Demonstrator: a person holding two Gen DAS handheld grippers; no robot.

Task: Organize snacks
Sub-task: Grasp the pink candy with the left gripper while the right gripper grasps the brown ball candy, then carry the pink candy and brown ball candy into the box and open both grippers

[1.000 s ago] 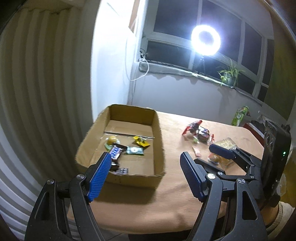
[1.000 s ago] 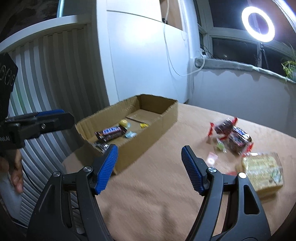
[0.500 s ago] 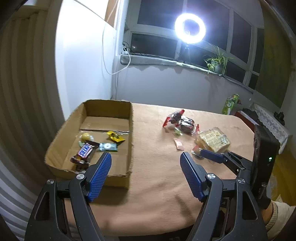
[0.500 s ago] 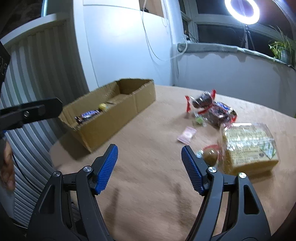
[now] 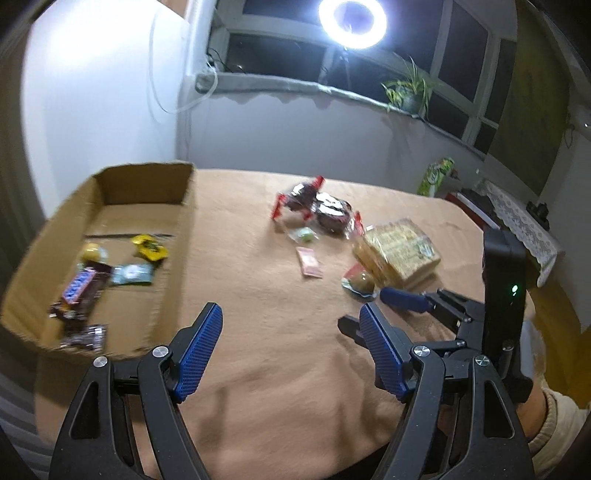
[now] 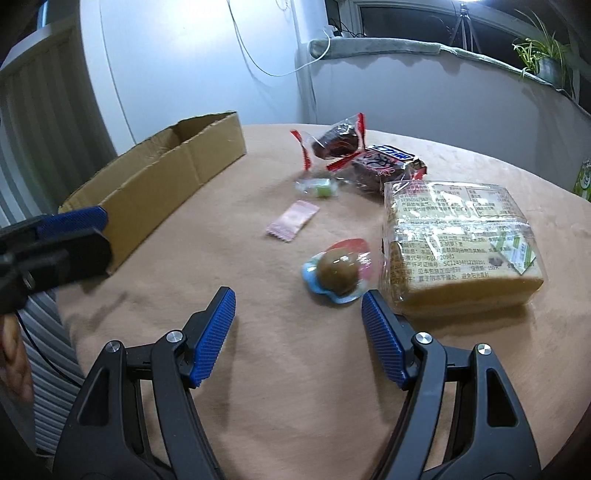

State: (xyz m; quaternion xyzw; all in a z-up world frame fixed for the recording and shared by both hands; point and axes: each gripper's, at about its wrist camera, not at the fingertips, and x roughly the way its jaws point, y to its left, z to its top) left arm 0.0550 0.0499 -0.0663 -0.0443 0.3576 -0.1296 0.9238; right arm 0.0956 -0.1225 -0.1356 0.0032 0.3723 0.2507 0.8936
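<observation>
A cardboard box [image 5: 184, 236] at the table's left holds a Snickers bar [image 5: 81, 288], a yellow candy [image 5: 149, 247] and other small sweets. Loose snacks lie to its right: two red-wrapped dark cakes [image 6: 340, 142], a green candy [image 6: 319, 188], a pink sachet [image 6: 293, 225], a round brown snack [image 6: 338, 273] and a bread pack [image 6: 458, 240]. My right gripper [image 6: 299, 299] hovers open and empty, the round snack just past its right fingertip. My left gripper [image 5: 290, 314] is open and empty over bare cloth near the box's front corner.
The tan cloth-covered table [image 5: 258, 369] ends close in front of both grippers. A ribbed white wall panel [image 6: 44, 110] stands left of the box. A ring light [image 5: 352, 22], a potted plant [image 5: 410, 92] and a green bag [image 5: 437, 177] sit beyond the table.
Both grippers have swung right and dropped lower, away from the box toward the loose snacks. The round snack and bread pack now sit much nearer the right gripper. Jaw openings are unchanged.
</observation>
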